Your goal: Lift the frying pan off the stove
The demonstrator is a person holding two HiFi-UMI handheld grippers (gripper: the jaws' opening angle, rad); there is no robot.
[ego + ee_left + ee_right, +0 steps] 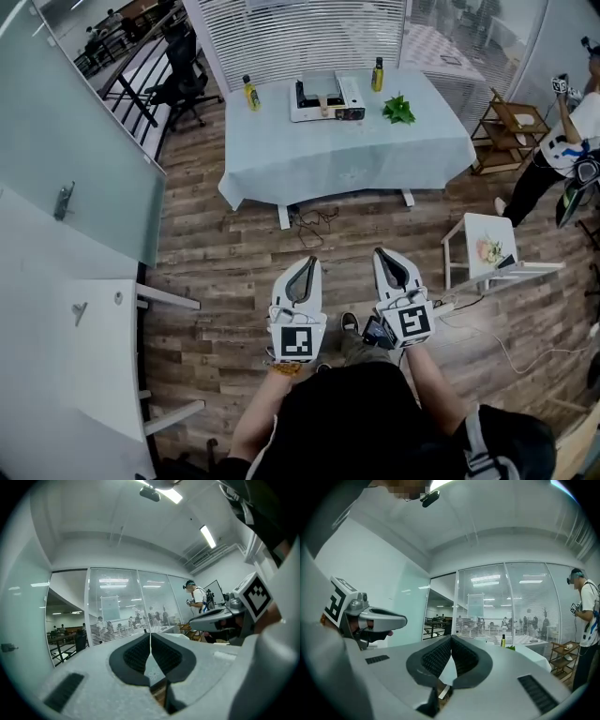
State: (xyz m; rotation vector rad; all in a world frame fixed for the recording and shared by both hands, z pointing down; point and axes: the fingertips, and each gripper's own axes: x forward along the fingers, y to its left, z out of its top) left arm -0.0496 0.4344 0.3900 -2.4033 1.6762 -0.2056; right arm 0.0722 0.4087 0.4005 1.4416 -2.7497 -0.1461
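Closing on the distant stove [325, 97] is needed first, left gripper [309, 262] and right gripper [382, 253] being held pressed together, empty.

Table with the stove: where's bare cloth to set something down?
The whole front half of the table, between the stove and the near edge, is bare. So is the right end past the greens. The back row is crowded: stove, greens, left bottle, right bottle.

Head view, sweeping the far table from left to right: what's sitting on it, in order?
Yellow bottle → stove → second bottle → green leafy bunch.
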